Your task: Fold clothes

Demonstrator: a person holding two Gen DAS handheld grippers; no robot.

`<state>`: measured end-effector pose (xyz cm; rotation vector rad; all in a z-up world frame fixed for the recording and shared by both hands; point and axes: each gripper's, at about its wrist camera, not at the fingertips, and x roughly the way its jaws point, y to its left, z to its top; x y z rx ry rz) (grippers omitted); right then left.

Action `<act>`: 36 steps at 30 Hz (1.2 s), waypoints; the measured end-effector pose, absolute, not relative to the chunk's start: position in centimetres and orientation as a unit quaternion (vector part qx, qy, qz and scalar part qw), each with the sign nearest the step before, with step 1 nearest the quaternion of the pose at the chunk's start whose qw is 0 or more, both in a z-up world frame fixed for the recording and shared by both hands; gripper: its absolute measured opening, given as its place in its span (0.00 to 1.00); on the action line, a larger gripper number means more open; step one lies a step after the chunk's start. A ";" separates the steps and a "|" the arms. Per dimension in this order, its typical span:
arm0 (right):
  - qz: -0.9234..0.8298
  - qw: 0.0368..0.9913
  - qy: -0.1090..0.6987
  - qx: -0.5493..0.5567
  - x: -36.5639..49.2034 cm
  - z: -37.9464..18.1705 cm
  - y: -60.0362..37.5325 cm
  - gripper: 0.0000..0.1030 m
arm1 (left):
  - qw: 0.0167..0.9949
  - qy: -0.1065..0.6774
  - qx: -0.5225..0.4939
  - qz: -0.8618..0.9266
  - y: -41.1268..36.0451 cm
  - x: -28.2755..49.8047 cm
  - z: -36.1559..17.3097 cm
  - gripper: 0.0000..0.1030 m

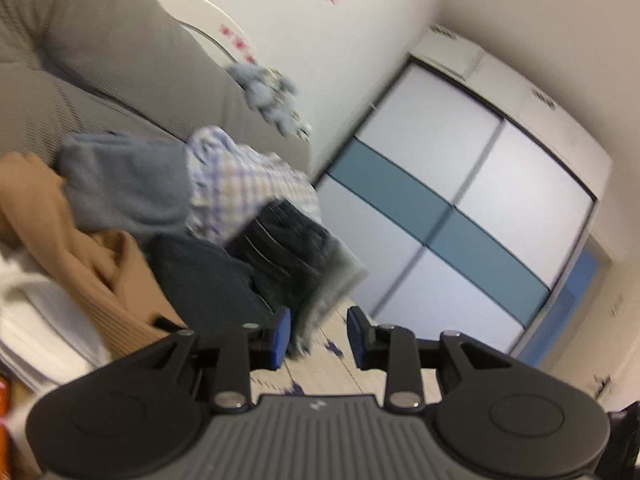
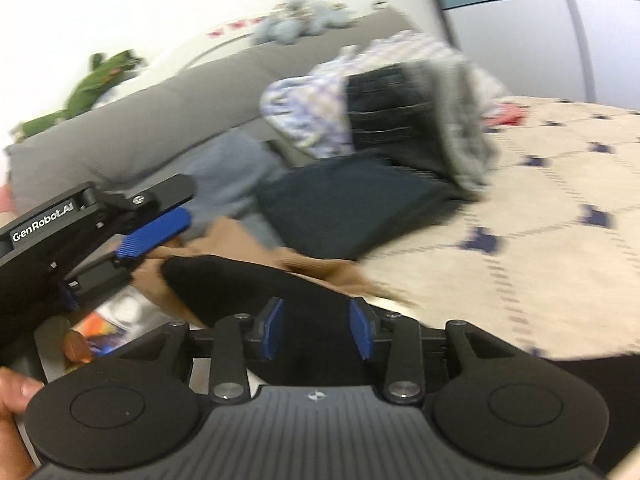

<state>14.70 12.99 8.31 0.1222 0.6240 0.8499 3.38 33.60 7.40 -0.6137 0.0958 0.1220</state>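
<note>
A heap of clothes lies against the grey sofa [image 1: 100,60]. It holds a blue-grey garment [image 1: 128,184], a plaid shirt [image 1: 236,184], a dark piece with a grey lining [image 1: 288,248], a folded navy piece [image 1: 204,280] and a tan garment [image 1: 80,232]. My left gripper [image 1: 319,338] is open in front of the heap's right end, with only floor between its blue pads. In the right wrist view it [image 2: 156,246] hovers over the tan garment [image 2: 248,240]. My right gripper [image 2: 318,328] is open; black cloth [image 2: 260,288] lies below the gap, and the pads do not press on it.
A cream rug [image 2: 540,220] with dark blue marks spreads to the right. Plush toys [image 1: 268,92] and a green one [image 2: 100,80] sit on the sofa back. A tall wardrobe [image 1: 460,200] stands behind. White folded fabric [image 1: 40,320] lies at the left, and a hand [image 2: 12,400] shows at the edge.
</note>
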 end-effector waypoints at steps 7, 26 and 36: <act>0.292 0.904 0.303 0.074 13.8 8.3 1.7 0.49 | 0.960 0.142 -0.240 -0.014 27.7 6.1 5.7 0.39; 0.097 0.929 0.332 0.135 4.2 1.3 -20.0 0.56 | 0.938 0.340 -0.067 -0.008 18.9 10.8 -4.7 0.38; -0.007 0.934 0.348 0.081 1.5 -2.8 -23.7 0.56 | 0.958 0.252 -0.075 -0.115 11.9 4.5 0.3 0.50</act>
